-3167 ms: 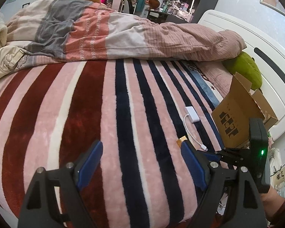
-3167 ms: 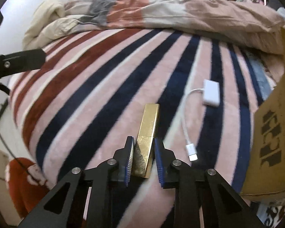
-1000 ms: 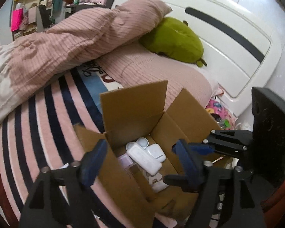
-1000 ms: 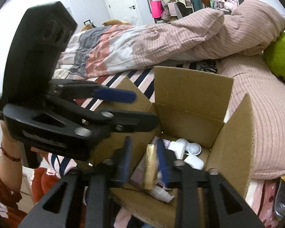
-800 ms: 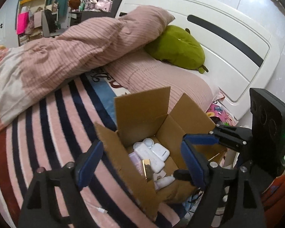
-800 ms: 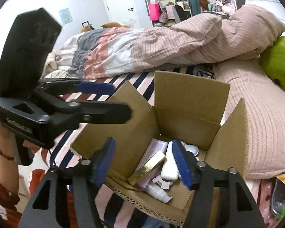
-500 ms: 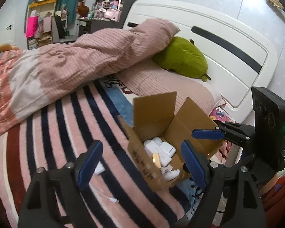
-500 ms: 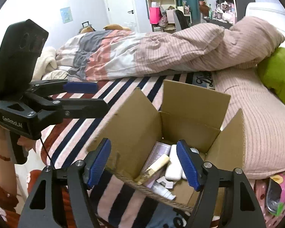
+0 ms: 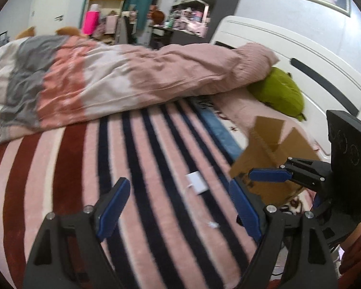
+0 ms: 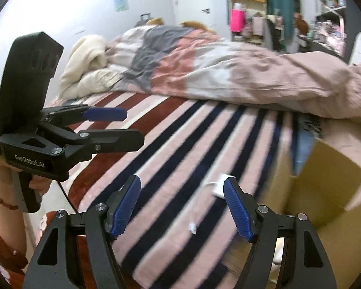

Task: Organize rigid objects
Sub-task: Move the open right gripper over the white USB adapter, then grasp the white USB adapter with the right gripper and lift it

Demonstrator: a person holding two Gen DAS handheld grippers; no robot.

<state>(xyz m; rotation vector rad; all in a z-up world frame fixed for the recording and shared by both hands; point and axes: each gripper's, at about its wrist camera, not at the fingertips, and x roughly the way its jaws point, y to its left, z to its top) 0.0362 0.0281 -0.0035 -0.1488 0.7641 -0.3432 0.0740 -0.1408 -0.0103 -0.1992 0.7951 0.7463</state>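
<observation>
A white adapter [image 9: 196, 182] with a thin white cable lies on the striped blanket [image 9: 72, 168], just left of the open cardboard box [image 9: 272, 149]. It also shows in the right wrist view [image 10: 219, 187], with its plug end [image 10: 192, 228] nearer me, beside the box [image 10: 325, 187]. My left gripper [image 9: 180, 207] is open and empty above the blanket, short of the adapter. My right gripper [image 10: 181, 207] is open and empty, hovering above the cable. The box's contents are hidden from both views.
A bunched pink and grey duvet [image 9: 132, 79] lies across the far side of the bed. A green plush [image 9: 280, 94] rests by the white headboard [image 9: 312, 72]. The left gripper's body [image 10: 36, 130] is at the left of the right wrist view.
The gold bar that my right gripper held was let go into the box. Both grippers have swung left, away from the box, back over the blanket toward the adapter.
</observation>
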